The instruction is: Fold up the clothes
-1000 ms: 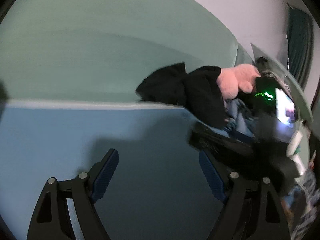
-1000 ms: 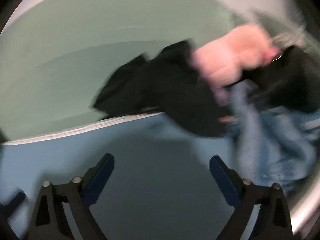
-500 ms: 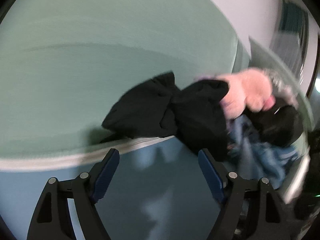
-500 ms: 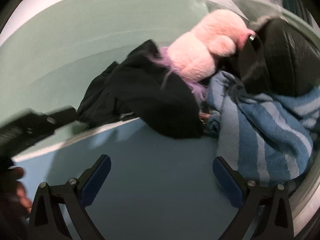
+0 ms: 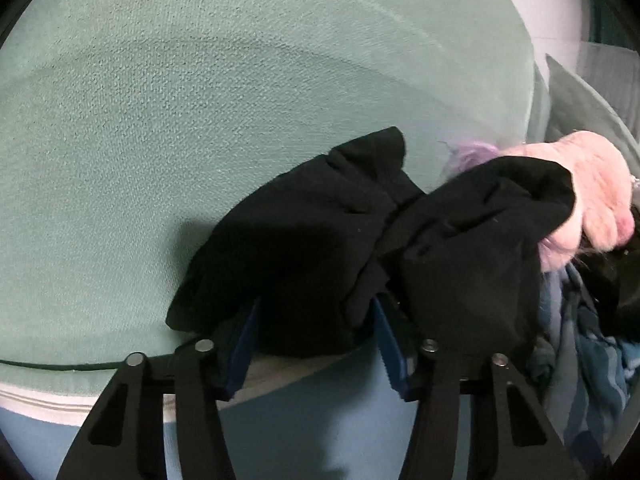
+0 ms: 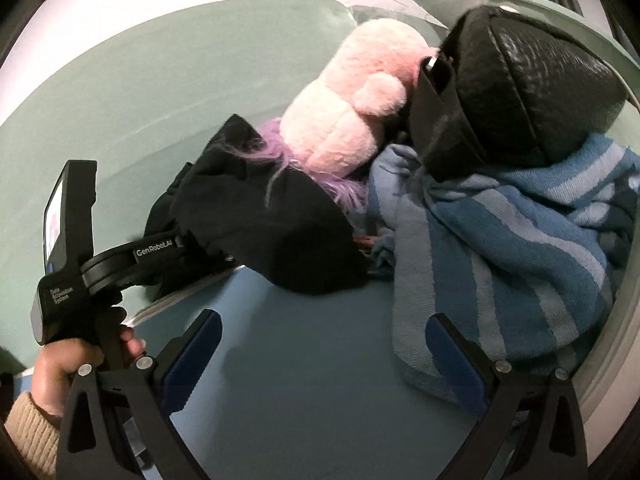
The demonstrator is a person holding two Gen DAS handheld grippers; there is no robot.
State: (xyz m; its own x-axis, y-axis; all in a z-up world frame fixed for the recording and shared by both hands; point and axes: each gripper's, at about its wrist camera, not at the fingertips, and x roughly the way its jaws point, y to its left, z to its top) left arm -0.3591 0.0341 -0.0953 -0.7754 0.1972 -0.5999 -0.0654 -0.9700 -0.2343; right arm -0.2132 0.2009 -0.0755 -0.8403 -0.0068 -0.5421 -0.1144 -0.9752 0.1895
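Against teal sofa back (image 5: 200, 100), left gripper (image 5: 316, 344) open w/ pads round black garment (image 5: 312, 248): close deep before lifting; right gripper (image 6: 320, 356) open, empty.

Dim, cool room light; the black garment (image 5: 360, 248) swallows all detail and throws a soft shadow leftward. Fisheye bending near the rims, mostly sharp otherwise.
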